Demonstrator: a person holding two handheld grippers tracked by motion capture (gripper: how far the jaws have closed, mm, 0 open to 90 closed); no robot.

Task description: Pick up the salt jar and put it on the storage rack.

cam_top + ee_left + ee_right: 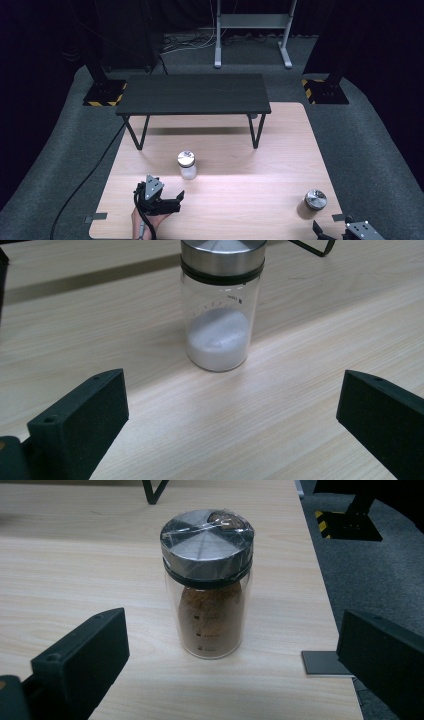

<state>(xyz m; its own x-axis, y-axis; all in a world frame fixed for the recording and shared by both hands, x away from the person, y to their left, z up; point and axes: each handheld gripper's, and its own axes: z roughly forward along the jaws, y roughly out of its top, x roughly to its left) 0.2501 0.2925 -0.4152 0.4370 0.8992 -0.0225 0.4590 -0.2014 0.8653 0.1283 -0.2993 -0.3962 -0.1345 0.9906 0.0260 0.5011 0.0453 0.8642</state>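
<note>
The jar of white powder (218, 310) stands upright on the counter (300, 405), just ahead of my left fingers (85, 425), spread and empty. My right fingers (82, 662), also spread, frame the brown-powder jar (207, 585) for grasping.

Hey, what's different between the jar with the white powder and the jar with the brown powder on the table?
The white-powder jar is filled only near its bottom; the brown-powder jar is filled most of the way up. The white-powder jar stands near the table's middle, ahead of the left gripper; the brown-powder jar stands near the right edge, by the right gripper. Both are upright clear glass jars with silver lids, untouched.
</note>
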